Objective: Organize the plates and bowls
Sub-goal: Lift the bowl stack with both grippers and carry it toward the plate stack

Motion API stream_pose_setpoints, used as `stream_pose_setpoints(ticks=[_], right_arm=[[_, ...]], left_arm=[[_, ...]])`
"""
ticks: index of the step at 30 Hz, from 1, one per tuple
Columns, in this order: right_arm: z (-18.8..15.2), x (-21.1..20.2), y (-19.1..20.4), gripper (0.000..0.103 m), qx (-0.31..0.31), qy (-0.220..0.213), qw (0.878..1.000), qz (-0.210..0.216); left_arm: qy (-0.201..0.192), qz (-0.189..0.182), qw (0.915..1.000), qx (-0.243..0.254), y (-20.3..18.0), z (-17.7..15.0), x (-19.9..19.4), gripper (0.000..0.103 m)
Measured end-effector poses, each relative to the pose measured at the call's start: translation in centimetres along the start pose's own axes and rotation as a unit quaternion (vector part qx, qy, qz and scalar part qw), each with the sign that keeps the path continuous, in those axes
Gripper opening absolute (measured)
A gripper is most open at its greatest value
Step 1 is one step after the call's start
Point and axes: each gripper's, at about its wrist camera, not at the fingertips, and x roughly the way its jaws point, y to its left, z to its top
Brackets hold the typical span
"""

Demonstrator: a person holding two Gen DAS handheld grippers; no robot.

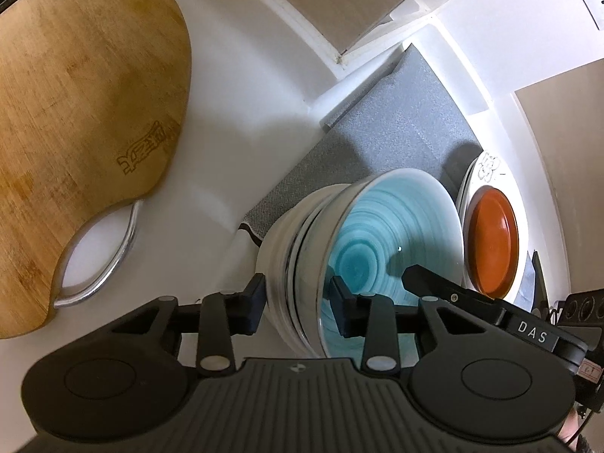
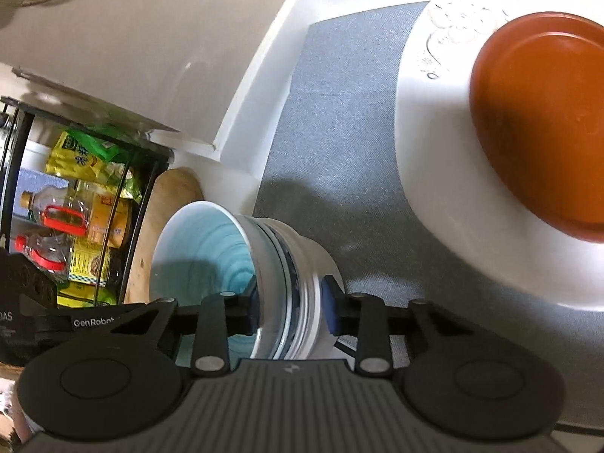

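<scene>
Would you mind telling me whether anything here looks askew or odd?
Yes: the bowl stack is tipped on its side, mouth sideways, over the grey mat, gripped at opposite rims by both grippers.

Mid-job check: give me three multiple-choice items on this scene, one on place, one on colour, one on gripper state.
1. The orange plate rests on:
A. a white plate
B. the cutting board
C. the bowl stack

2. The top bowl is coloured inside:
A. red
B. turquoise
C. black

3. The left gripper is:
A. empty and open
B. out of view
C. clamped over the bowl stack's rim

Key: 1 A, white rim shows around it; 2 B, blue-green rings; 3 C, fingers either side of the wall.
</scene>
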Motion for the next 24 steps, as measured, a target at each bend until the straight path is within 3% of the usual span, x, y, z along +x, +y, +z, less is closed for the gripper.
stream_pose_setpoints(ticks=[24], right_arm=[[-0.8, -1.9, -0.4, 0.036, 0.008, 0.0, 1.0, 0.02]], left_arm=[[0.009, 0.0, 1.0, -0.002, -0.4, -0.3, 0.5, 0.04]])
